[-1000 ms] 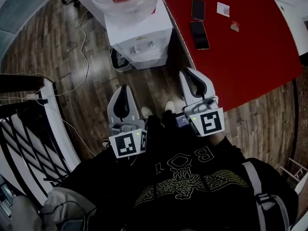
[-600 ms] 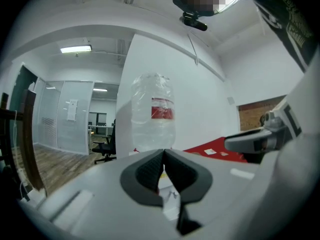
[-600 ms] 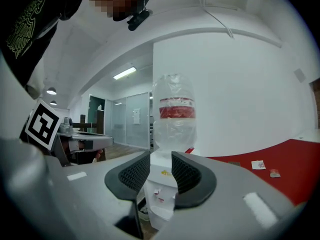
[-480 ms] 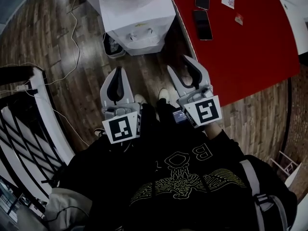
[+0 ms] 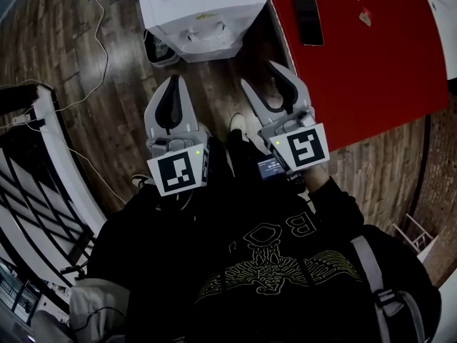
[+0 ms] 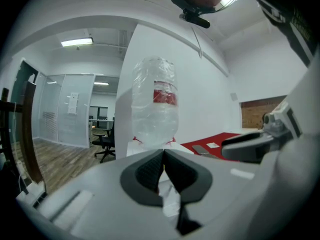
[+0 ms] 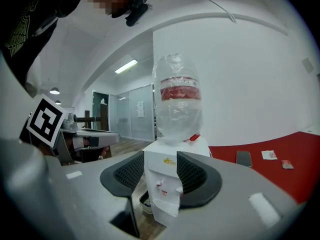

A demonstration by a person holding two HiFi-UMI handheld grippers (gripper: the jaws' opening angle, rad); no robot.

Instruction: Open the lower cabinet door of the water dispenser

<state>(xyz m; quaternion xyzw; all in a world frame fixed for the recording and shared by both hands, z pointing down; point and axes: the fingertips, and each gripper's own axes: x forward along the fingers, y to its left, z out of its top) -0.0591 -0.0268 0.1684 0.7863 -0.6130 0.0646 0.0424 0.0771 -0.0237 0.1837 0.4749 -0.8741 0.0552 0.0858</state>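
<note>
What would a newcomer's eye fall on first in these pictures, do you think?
The white dispenser with its clear bottle, standing dead ahead. Then the red table to its right, and the right gripper, whose empty jaws have just been opening.

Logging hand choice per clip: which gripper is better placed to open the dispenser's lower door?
Right, probably. On the right gripper the jaws have just been opening, empty, framing the water dispenser; the left gripper is shut.
</note>
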